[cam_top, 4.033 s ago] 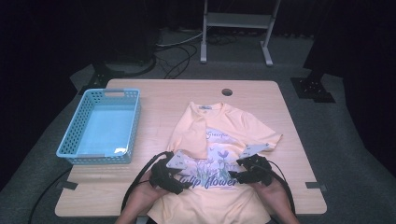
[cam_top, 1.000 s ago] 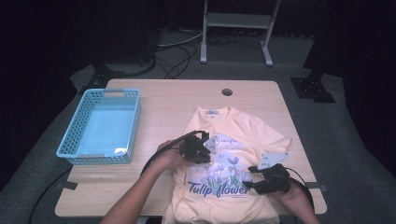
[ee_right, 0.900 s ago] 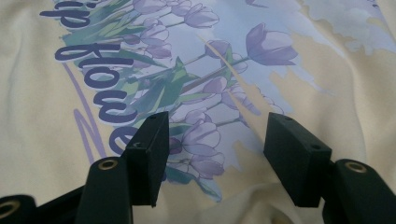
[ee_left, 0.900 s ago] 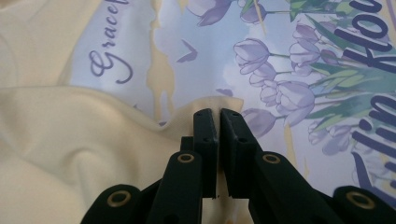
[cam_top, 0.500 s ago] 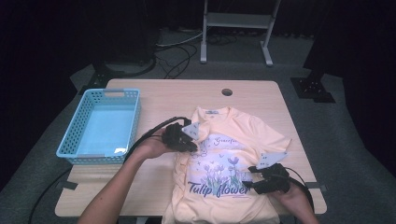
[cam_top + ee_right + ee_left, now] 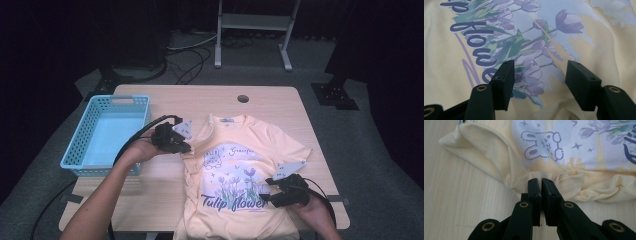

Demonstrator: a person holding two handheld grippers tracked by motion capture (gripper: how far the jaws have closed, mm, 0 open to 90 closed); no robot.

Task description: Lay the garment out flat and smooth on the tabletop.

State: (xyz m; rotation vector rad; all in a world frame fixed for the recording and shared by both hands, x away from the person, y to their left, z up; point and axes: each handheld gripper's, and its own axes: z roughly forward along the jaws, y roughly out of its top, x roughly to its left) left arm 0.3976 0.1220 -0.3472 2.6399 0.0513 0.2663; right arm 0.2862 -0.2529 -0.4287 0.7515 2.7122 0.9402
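A pale yellow T-shirt (image 6: pixel 240 170) with a tulip print lies face up on the wooden table (image 6: pixel 165 195). In the high view my left gripper (image 6: pixel 186 146) is at the shirt's left edge, level with the chest. In the left gripper view the left gripper (image 6: pixel 541 180) is shut on a bunched fold of the sleeve fabric (image 6: pixel 574 187). Low on the shirt's right side in the high view is my right gripper (image 6: pixel 266 192). In the right gripper view that right gripper (image 6: pixel 540 72) is open, with the printed tulips (image 6: pixel 531 72) flat between its jaws.
A light blue plastic basket (image 6: pixel 75 155) stands at the table's left side, close to my left forearm. A round cable hole (image 6: pixel 243 98) sits near the far edge. Bare wood lies between the basket and the shirt. Cables trail from both grippers.
My left gripper has moved left and slightly away from me, from over the shirt's chest to its left edge, taking fabric along. The right gripper has stayed put.
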